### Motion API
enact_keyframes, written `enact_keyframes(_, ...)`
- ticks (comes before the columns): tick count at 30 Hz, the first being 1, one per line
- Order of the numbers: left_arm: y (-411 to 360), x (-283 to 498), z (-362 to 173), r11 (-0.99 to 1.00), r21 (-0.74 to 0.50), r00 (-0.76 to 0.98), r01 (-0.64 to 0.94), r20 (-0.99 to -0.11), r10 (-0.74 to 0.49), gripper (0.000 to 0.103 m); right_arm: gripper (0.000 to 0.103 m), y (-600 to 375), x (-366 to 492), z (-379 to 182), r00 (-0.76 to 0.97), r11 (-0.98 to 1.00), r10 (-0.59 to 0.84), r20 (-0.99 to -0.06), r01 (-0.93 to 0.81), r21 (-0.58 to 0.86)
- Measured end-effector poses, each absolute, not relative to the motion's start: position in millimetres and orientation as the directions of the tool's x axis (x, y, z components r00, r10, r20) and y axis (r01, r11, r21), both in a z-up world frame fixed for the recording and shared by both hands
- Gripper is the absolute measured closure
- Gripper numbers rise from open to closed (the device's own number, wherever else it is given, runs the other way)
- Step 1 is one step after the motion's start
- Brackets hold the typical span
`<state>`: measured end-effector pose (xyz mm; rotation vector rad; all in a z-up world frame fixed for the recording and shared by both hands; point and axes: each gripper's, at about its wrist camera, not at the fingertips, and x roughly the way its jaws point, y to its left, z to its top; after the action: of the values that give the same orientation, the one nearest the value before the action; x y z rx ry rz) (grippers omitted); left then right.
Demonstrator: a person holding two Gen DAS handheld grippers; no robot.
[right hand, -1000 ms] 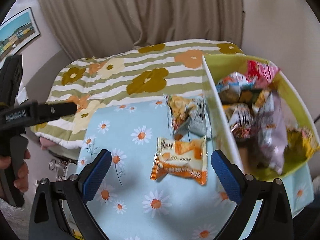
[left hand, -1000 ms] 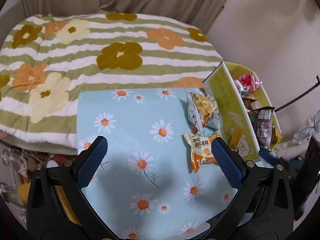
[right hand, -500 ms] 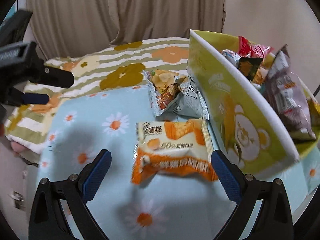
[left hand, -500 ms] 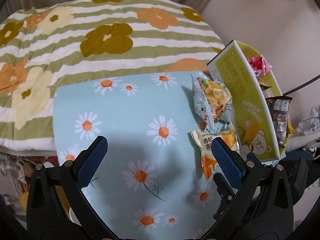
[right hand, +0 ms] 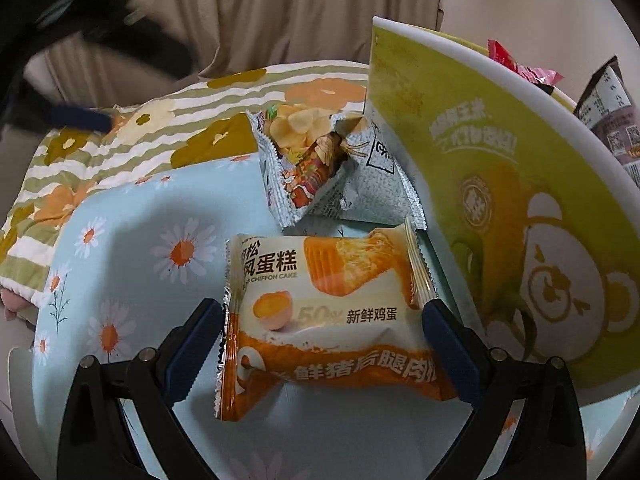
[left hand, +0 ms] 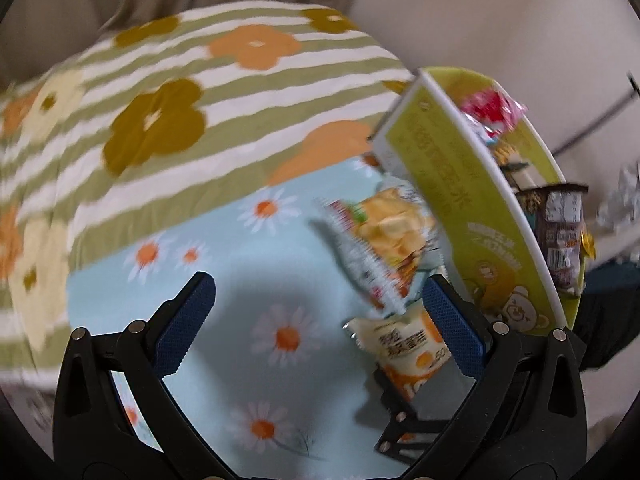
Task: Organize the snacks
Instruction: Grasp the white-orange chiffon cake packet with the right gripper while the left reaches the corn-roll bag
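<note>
The left gripper (left hand: 318, 314) hovers over the daisy cloth (left hand: 240, 264), jaws wide apart and empty; the chip bag (left hand: 384, 236) lies ahead of its right jaw, beside the box.

The right gripper (right hand: 322, 330) is low over the chiffon cake packet (right hand: 324, 312), jaws apart, one on each side of the wrapper and not yet clamped. The step in hand looks like picking up this packet; next the jaws would need to close across it, taking care that the slick, puffy wrapper does not slip, then lift it over the wall to the right.

Just right of the right jaw stands the green snack box (right hand: 480, 168), already holding several packets: a red wrapper (right hand: 516, 64) and a dark pouch (right hand: 612, 120) show above its rim.
</note>
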<state>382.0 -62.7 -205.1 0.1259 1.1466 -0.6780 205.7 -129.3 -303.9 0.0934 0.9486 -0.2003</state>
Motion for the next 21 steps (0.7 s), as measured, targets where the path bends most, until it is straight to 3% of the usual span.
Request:
enact_keyframes(6,-132.6,386.6,-208.5,0.62,-0.12,0.177,0.776,-0.901,-0.396,0.0,0.005,-124.7,206.4,-310.4,0.553,0.98,-0.152,-0.819,0.189,-0.055)
enact_keyframes(11,-179.5,389.2,-232.2,0.472,0.015,0.171,0.882,-0.942,-0.29,0.0,0.017,-126.5,204.2,-312.0,0.558,0.98,-0.167,-0.813,0.182,-0.076)
enact_keyframes(15,-197.8,394.2,-259.8,0.407,-0.001,0.102,0.913,-0.967,-0.232,0.0,0.024,-130.3,201.6,-310.7,0.564,0.982,-0.156,-0.811,0.178,-0.065)
enact_keyframes(21,-199.9,396.2,-281.9,0.381,-0.043,0.037,0.923,-0.979,-0.201,0.002,0.026,-135.9,192.7,-306.6,0.569,0.985,-0.132,-0.812,0.169,-0.042)
